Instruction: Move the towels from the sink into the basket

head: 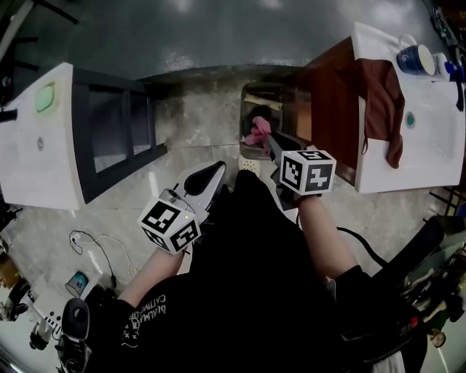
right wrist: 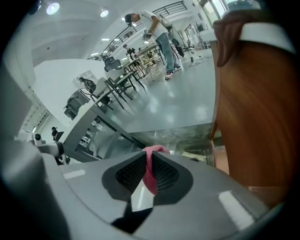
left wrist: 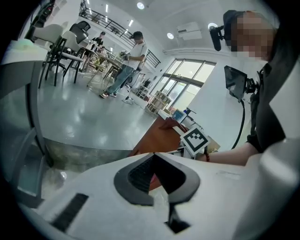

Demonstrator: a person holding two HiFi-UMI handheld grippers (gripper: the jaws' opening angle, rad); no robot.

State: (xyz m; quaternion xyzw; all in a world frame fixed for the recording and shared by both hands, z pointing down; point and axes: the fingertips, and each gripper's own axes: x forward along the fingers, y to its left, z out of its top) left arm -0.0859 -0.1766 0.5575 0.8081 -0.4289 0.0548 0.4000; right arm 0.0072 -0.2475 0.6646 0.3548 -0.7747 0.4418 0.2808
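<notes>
As R gripper [right wrist: 148, 158] grips 1 pink towel [right wrist: 151, 181], prob. over 1 basket [head: 246, 116].

We take the reddish-brown wooden cabinet [head: 331, 102] as our mark. Away from its front spreads a glossy grey floor [head: 218, 36]. At its foot lies a strip of pale marbled stone floor [head: 189, 124], and across that strip stands a white tabletop on a dark frame [head: 29, 175]. Far behind the cabinet we see tall glazed windows [left wrist: 187, 70], chairs on thin dark legs [left wrist: 51, 35], and round ceiling lights [left wrist: 140, 5].
</notes>
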